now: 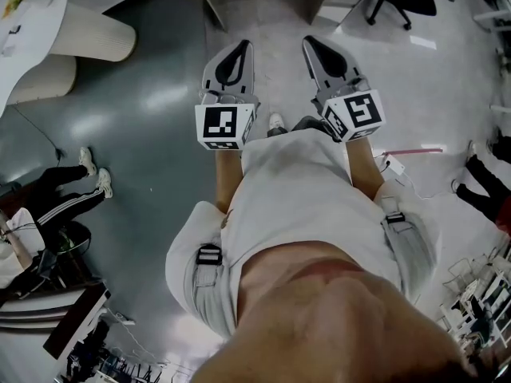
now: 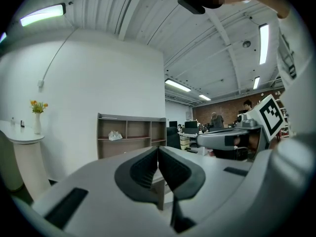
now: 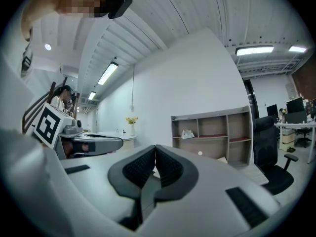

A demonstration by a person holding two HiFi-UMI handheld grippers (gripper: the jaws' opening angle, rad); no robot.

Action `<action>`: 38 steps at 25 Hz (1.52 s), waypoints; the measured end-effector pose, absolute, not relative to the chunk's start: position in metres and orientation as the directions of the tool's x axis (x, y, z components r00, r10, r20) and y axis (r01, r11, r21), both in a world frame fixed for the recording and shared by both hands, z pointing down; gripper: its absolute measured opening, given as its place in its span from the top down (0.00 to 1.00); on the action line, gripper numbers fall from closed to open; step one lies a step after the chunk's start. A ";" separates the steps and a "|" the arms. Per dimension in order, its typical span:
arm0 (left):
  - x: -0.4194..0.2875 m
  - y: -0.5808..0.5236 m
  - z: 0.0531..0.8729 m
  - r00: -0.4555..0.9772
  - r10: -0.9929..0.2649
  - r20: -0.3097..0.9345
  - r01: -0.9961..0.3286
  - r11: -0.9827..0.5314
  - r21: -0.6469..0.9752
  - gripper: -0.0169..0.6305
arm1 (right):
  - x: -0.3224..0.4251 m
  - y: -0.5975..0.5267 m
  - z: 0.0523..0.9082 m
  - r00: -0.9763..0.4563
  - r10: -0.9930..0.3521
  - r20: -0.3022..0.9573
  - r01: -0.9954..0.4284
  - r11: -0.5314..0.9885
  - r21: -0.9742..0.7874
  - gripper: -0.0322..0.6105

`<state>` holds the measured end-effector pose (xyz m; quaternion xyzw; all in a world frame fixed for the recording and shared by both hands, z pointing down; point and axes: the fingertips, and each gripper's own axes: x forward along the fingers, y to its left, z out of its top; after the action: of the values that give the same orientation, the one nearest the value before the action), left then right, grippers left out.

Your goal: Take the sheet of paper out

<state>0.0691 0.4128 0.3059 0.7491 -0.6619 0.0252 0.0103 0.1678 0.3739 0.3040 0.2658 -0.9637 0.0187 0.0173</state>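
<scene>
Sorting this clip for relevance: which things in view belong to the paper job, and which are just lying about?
Job: left gripper, right gripper, both shut, empty; no sheet of paper in view.
Lying about: shelf unit, vase of flowers, office chair.

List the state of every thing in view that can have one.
Left hand-held gripper: shut, holding nothing.
Right hand-held gripper: shut, holding nothing.
Shelf unit: open-fronted, with a small white thing in one compartment.
Ceiling light: on.
Office chair: unoccupied.
Flower vase: upright.
Sheet of paper: not in view.
</scene>
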 end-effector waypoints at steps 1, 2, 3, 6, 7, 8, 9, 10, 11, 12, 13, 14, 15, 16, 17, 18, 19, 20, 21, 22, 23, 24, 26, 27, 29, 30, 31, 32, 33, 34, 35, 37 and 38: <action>0.066 0.411 0.306 0.124 -0.991 0.050 -0.992 -0.125 -0.017 0.94 | 0.165 0.373 0.304 -0.857 -0.513 0.046 -0.514 0.857 -0.025 0.92; 0.064 0.409 0.307 0.126 -0.991 0.049 -0.992 -0.127 -0.016 0.94 | 0.162 0.371 0.305 -0.857 -0.514 0.049 -0.515 0.857 -0.024 0.92; 0.061 0.406 0.307 0.128 -0.991 0.048 -0.992 -0.129 -0.014 0.94 | 0.159 0.369 0.306 -0.856 -0.515 0.053 -0.516 0.856 -0.024 0.92; 0.053 0.399 0.307 0.131 -0.990 0.048 -0.991 -0.132 -0.006 0.94 | 0.153 0.362 0.306 -0.853 -0.519 0.058 -0.521 0.854 -0.023 0.92; 0.052 0.397 0.307 0.132 -0.990 0.048 -0.991 -0.132 -0.004 0.94 | 0.152 0.359 0.305 -0.852 -0.520 0.059 -0.522 0.853 -0.022 0.92; 0.050 0.394 0.307 0.132 -0.990 0.048 -0.991 -0.132 -0.003 0.94 | 0.151 0.357 0.305 -0.852 -0.521 0.059 -0.523 0.852 -0.022 0.92; 0.049 0.392 0.307 0.131 -0.990 0.047 -0.991 -0.132 -0.002 0.94 | 0.150 0.355 0.305 -0.852 -0.521 0.060 -0.523 0.852 -0.022 0.92; 0.048 0.390 0.307 0.130 -0.990 0.047 -0.991 -0.131 -0.003 0.94 | 0.150 0.352 0.306 -0.852 -0.521 0.060 -0.523 0.852 -0.023 0.92; 0.047 0.387 0.307 0.129 -0.991 0.048 -0.992 -0.129 -0.003 0.94 | 0.149 0.349 0.307 -0.852 -0.520 0.061 -0.522 0.853 -0.025 0.92; 0.046 0.384 0.308 0.127 -0.991 0.049 -0.992 -0.128 -0.003 0.94 | 0.147 0.345 0.307 -0.853 -0.519 0.061 -0.521 0.853 -0.027 0.92; 0.045 0.380 0.309 0.126 -0.991 0.050 -0.992 -0.126 -0.003 0.94 | 0.146 0.341 0.308 -0.854 -0.517 0.060 -0.519 0.854 -0.029 0.92; 0.044 0.377 0.310 0.123 -0.991 0.052 -0.992 -0.123 -0.005 0.94 | 0.144 0.337 0.309 -0.856 -0.514 0.059 -0.516 0.856 -0.030 0.92; 0.043 0.373 0.310 0.120 -0.991 0.054 -0.993 -0.120 -0.006 0.94 | 0.142 0.333 0.309 -0.858 -0.511 0.057 -0.513 0.858 -0.032 0.92; 0.041 0.370 0.311 0.116 -0.992 0.055 -0.993 -0.117 -0.008 0.94 | 0.141 0.329 0.310 -0.860 -0.508 0.055 -0.510 0.860 -0.034 0.92; 0.040 0.366 0.311 0.112 -0.992 0.058 -0.994 -0.113 -0.010 0.94 | 0.139 0.325 0.310 -0.862 -0.504 0.054 -0.506 0.862 -0.037 0.92; 0.039 0.361 0.312 0.108 -0.992 0.061 -0.994 -0.109 -0.011 0.94 | 0.138 0.320 0.311 -0.864 -0.500 0.053 -0.503 0.864 -0.041 0.92; 0.037 0.357 0.312 0.104 -0.993 0.064 -0.994 -0.105 -0.012 0.94 | 0.136 0.315 0.312 -0.866 -0.497 0.054 -0.499 0.865 -0.044 0.92; 0.036 0.352 0.312 0.100 -0.993 0.067 -0.995 -0.101 -0.013 0.94 | 0.135 0.310 0.312 -0.868 -0.494 0.054 -0.496 0.867 -0.047 0.92; 0.034 0.347 0.312 0.096 -0.993 0.070 -0.995 -0.097 -0.016 0.94 | 0.133 0.304 0.312 -0.870 -0.490 0.053 -0.492 0.869 -0.048 0.92; 0.034 0.342 0.312 0.092 -0.993 0.071 -0.995 -0.094 -0.019 0.94 | 0.132 0.299 0.312 -0.873 -0.486 0.050 -0.488 0.871 -0.050 0.92; 0.033 0.337 0.311 0.088 -0.994 0.072 -0.996 -0.090 -0.023 0.94 | 0.131 0.293 0.311 -0.875 -0.482 0.047 -0.484 0.874 -0.052 0.92; 0.032 0.332 0.311 0.084 -0.994 0.072 -0.996 -0.086 -0.026 0.94 | 0.130 0.287 0.311 -0.877 -0.478 0.044 -0.480 0.876 -0.054 0.92; 0.029 0.322 0.309 0.075 -0.994 0.074 -0.997 -0.077 -0.031 0.94 | 0.127 0.276 0.309 -0.881 -0.471 0.039 -0.472 0.879 -0.058 0.92; 0.028 0.317 0.308 0.070 -0.995 0.075 -0.997 -0.073 -0.033 0.94 | 0.125 0.270 0.308 -0.884 -0.467 0.037 -0.468 0.882 -0.059 0.92; 0.026 0.305 0.306 0.059 -0.995 0.076 -0.997 -0.062 -0.038 0.94 | 0.124 0.257 0.306 -0.888 -0.459 0.032 -0.460 0.886 -0.060 0.92; 0.026 0.300 0.305 0.053 -0.996 0.076 -0.998 -0.057 -0.041 0.94 | 0.123 0.251 0.304 -0.890 -0.454 0.029 -0.455 0.888 -0.059 0.92; 0.026 0.294 0.303 0.047 -0.996 0.075 -0.998 -0.051 -0.043 0.94 | 0.123 0.245 0.303 -0.893 -0.450 0.025 -0.451 0.891 -0.057 0.92; 0.026 0.289 0.302 0.041 -0.996 0.074 -0.998 -0.045 -0.046 0.94 | 0.124 0.239 0.302 -0.895 -0.446 0.020 -0.446 0.893 -0.054 0.92; 0.026 0.284 0.301 0.035 -0.997 0.074 -0.998 -0.039 -0.048 0.94 | 0.124 0.233 0.301 -0.897 -0.441 0.016 -0.441 0.896 -0.052 0.92; 0.027 0.279 0.301 0.030 -0.997 0.075 -0.998 -0.033 -0.051 0.94 | 0.124 0.227 0.300 -0.900 -0.436 0.013 -0.436 0.898 -0.052 0.92; 0.027 0.273 0.300 0.024 -0.997 0.075 -0.998 -0.028 -0.053 0.94 | 0.124 0.222 0.299 -0.902 -0.431 0.010 -0.431 0.901 -0.053 0.92; 0.028 0.263 0.298 0.016 -0.997 0.075 -0.998 -0.020 -0.059 0.94 | 0.123 0.211 0.298 -0.906 -0.422 0.006 -0.422 0.905 -0.056 0.92; 0.028 0.259 0.296 0.012 -0.997 0.073 -0.998 -0.017 -0.062 0.94 | 0.123 0.206 0.297 -0.908 -0.419 0.004 -0.418 0.907 -0.056 0.92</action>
<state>0.0278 0.2588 0.2962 0.7115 -0.7011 0.0480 0.0036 0.1228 0.2056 0.2975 0.2144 -0.9763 0.0279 -0.0042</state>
